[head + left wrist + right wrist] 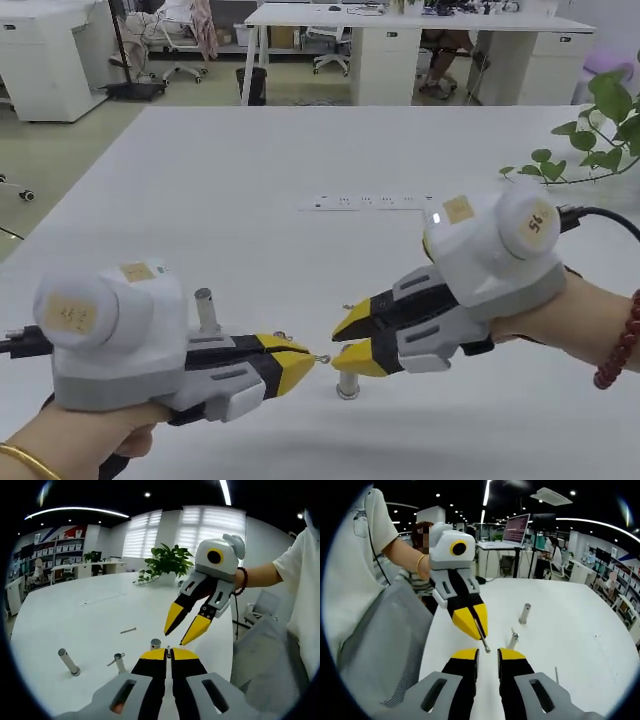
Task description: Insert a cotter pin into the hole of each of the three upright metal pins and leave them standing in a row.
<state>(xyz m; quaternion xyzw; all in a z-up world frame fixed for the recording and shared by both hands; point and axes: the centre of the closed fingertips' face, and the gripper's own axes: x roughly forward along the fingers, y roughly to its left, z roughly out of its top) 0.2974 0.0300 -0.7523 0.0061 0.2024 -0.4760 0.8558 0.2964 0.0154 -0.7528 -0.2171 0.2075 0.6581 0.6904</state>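
The fingers (159, 654) of the left gripper (298, 362) are shut tight on a cotter pin (481, 634), which is held by one end so that the rest juts out beyond the yellow tips toward the right. The fingers (466, 655) of the right gripper (338, 346) are parted to a moderate gap and nothing is held between them; they are pointed at the left gripper's tips from the right, near but apart. On the white surface (300, 170) three metal pins are seen upright: the nearest metal pin (347, 385) is stood just below the right gripper's tips, the middle metal pin (119, 663) appears to carry a cotter pin through its head already, and the far metal pin (207, 309) is stood bare to the left, behind the left gripper. A spare cotter pin (128, 630) is laid flat farther out. The step in hand is judged to be the second insertion. For the next move the nearest metal pin would need to be steadied by the right fingers while the held cotter pin is lined up with the small cross hole and pushed through level, so that the metal pin is not tipped
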